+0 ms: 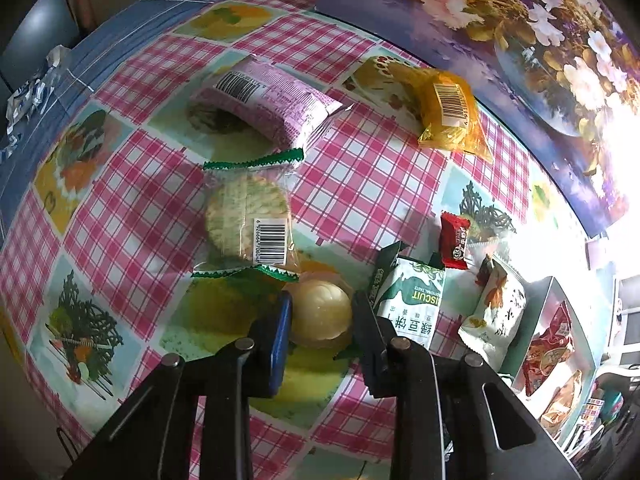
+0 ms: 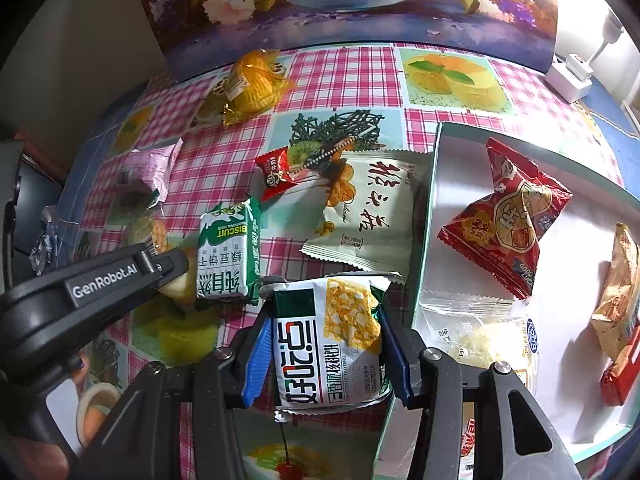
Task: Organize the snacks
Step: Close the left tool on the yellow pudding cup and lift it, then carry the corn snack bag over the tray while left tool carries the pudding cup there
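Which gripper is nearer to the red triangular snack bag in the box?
Right. The right gripper, holding a white-green packet, is just beside the box containing the red bag. The left gripper straddles a round pastry farther away.

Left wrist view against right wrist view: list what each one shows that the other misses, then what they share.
Only the left wrist view shows the round cracker pack whole and the pale round pastry between the left gripper's fingers. Only the right shows the white-green packet clamped in the right gripper and a white charger. Both show the green biscuit box, orange packet and tray.
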Demonstrator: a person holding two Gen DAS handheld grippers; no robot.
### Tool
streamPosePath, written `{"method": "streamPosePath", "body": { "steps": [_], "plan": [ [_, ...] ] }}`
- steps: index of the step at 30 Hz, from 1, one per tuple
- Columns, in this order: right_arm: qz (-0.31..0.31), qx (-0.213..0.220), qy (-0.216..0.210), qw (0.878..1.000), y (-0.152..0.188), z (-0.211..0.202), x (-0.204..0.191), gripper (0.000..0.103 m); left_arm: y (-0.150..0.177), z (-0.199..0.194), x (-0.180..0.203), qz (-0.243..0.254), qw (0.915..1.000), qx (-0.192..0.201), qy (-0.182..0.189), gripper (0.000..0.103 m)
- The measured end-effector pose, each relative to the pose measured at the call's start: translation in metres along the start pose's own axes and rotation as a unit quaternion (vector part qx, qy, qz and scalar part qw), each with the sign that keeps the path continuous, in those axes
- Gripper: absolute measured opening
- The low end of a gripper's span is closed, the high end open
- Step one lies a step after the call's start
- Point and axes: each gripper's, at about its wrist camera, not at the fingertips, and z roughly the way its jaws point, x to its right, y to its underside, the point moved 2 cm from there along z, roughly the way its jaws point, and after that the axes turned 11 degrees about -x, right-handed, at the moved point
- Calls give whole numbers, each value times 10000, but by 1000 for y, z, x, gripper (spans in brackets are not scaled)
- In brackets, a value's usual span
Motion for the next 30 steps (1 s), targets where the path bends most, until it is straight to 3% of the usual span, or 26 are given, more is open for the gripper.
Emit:
{"method": "streamPosePath", "body": {
  "steps": [9, 17, 24, 30],
  "plan": [
    [-20, 149, -26, 9999, -2, -11, -1, 53, 2, -19, 3, 31, 9998, 170, 95, 31],
    [100, 606, -83, 9981, -3, -42, 3, 53, 8, -57, 5, 159, 9975, 664, 191, 31],
    [526, 1070, -56, 9928, -2, -73, 25, 53, 16, -82, 31, 584, 9925, 1033, 283, 31],
    [1150, 1137, 39, 9868, -3, -85, 65, 53, 27, -87, 47, 863, 9896, 1058, 454, 31]
  ]
}}
